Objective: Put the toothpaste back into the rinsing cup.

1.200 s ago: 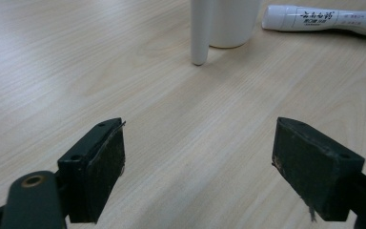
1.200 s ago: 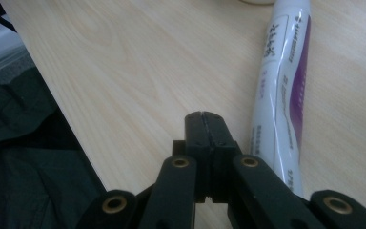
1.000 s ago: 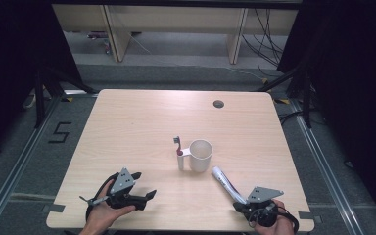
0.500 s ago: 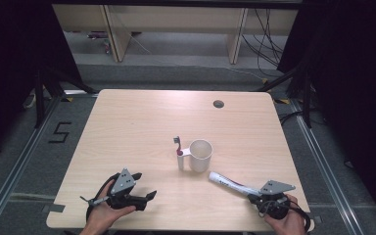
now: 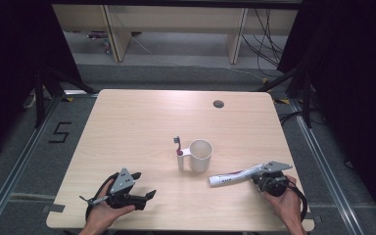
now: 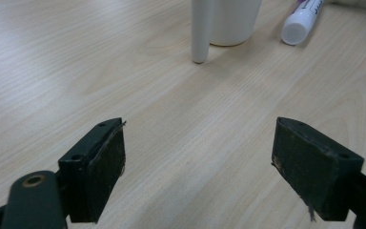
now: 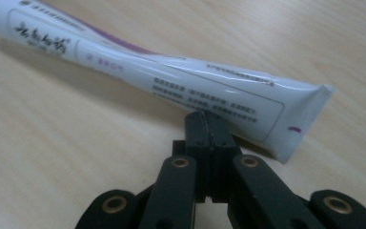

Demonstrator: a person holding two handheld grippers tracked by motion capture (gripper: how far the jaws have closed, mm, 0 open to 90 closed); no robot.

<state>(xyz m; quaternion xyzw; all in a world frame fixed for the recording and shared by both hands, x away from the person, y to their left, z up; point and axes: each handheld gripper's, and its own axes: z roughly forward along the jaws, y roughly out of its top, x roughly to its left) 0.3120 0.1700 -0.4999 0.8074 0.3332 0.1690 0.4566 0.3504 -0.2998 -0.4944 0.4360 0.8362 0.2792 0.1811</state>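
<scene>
A white toothpaste tube (image 5: 235,175) with a purple stripe lies on the table right of a white cup (image 5: 200,155). My right gripper (image 5: 260,174) is shut, its jaws pressed together on the lower edge of the tube (image 7: 171,81) near the crimped tail; the right gripper (image 7: 204,119) sits low over the wood. A toothbrush (image 5: 178,154) stands leaning against the cup's left side. My left gripper (image 5: 144,185) rests at the front left, open and with nothing in it. In the left gripper view, the open left gripper (image 6: 198,167) faces the toothbrush handle (image 6: 201,33), the cup (image 6: 231,21) and the tube's cap (image 6: 298,26).
The wooden table (image 5: 127,127) has a round cable hole (image 5: 219,104) at the back right. Its front edge runs just below both hands. Wooden shelving (image 5: 176,29) and cables stand on the floor beyond the far edge.
My right hand has moved to the right with the tube's tail, swinging the tube from a steep diagonal to nearly crosswise. The cap end stayed about where it was. The left gripper kept still.
</scene>
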